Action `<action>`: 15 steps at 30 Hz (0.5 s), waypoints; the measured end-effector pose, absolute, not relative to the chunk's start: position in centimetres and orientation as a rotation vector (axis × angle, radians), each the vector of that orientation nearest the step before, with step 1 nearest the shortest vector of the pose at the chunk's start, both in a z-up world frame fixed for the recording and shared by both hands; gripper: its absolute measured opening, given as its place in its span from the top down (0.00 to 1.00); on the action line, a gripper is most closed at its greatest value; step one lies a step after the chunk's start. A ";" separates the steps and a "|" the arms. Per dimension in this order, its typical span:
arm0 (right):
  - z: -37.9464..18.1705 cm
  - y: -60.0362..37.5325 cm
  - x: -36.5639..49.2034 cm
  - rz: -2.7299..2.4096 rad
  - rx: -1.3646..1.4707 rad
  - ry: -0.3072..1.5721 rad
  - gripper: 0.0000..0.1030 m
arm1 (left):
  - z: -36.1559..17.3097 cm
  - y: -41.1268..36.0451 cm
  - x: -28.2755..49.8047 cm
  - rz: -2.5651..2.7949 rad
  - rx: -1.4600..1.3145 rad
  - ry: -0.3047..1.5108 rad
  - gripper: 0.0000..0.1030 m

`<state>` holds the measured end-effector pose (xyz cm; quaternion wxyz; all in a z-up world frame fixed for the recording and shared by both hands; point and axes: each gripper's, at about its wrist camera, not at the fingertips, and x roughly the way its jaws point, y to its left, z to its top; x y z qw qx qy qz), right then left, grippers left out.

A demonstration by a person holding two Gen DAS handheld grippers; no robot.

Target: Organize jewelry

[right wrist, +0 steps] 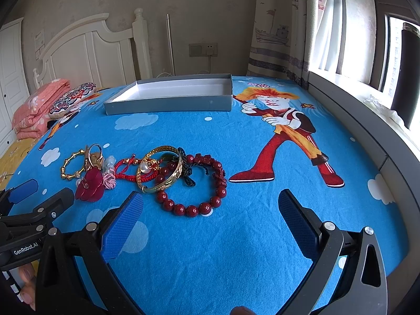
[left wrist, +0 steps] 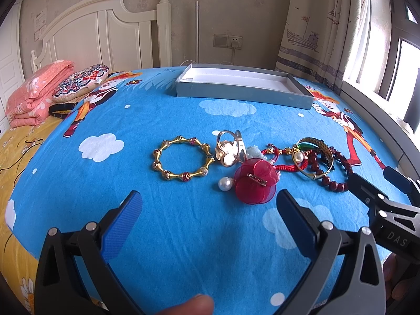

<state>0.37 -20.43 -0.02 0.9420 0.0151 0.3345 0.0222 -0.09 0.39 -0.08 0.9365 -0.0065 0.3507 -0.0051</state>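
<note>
Jewelry lies in a row on the blue bedsheet. A gold bamboo-link bracelet [left wrist: 182, 158] [right wrist: 74, 164] lies at the left, then a gold hair clip with pearls [left wrist: 231, 148], a red flower clip [left wrist: 256, 181] [right wrist: 90, 185], a red cord bracelet [left wrist: 283, 157] [right wrist: 131, 169], a gold bangle [right wrist: 160, 169] [left wrist: 319, 157] and a dark red bead bracelet [right wrist: 195, 190] [left wrist: 338, 173]. An empty grey box [left wrist: 244, 93] [right wrist: 170, 105] with a white lining sits behind them. My left gripper [left wrist: 210, 207] is open just short of the flower clip. My right gripper [right wrist: 211, 206] is open in front of the bead bracelet.
A folded pink quilt [left wrist: 34, 92] and a patterned cushion [left wrist: 81, 81] lie at the head of the bed by the white headboard [left wrist: 105, 31]. A window ledge [right wrist: 367, 131] and a curtain [right wrist: 278, 31] run along the right side.
</note>
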 end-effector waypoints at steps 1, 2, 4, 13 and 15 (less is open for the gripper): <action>-0.1 -20.4 0.3 0.045 0.031 0.684 0.06 | -0.1 0.4 -0.1 -0.011 -0.015 0.717 0.04; -0.1 -20.4 0.3 0.046 0.031 0.686 0.06 | -0.1 0.4 -0.1 -0.013 -0.018 0.718 0.04; -0.3 -20.4 0.4 0.049 0.033 0.691 0.06 | 0.1 1.1 0.2 -0.028 -0.044 0.727 0.04; -0.3 -21.4 0.7 0.048 0.077 0.722 0.06 | 0.8 3.6 0.2 -0.131 -0.101 0.741 0.04; -0.2 -21.4 1.0 0.047 0.072 0.727 0.06 | 1.1 4.0 0.4 -0.156 -0.104 0.739 0.05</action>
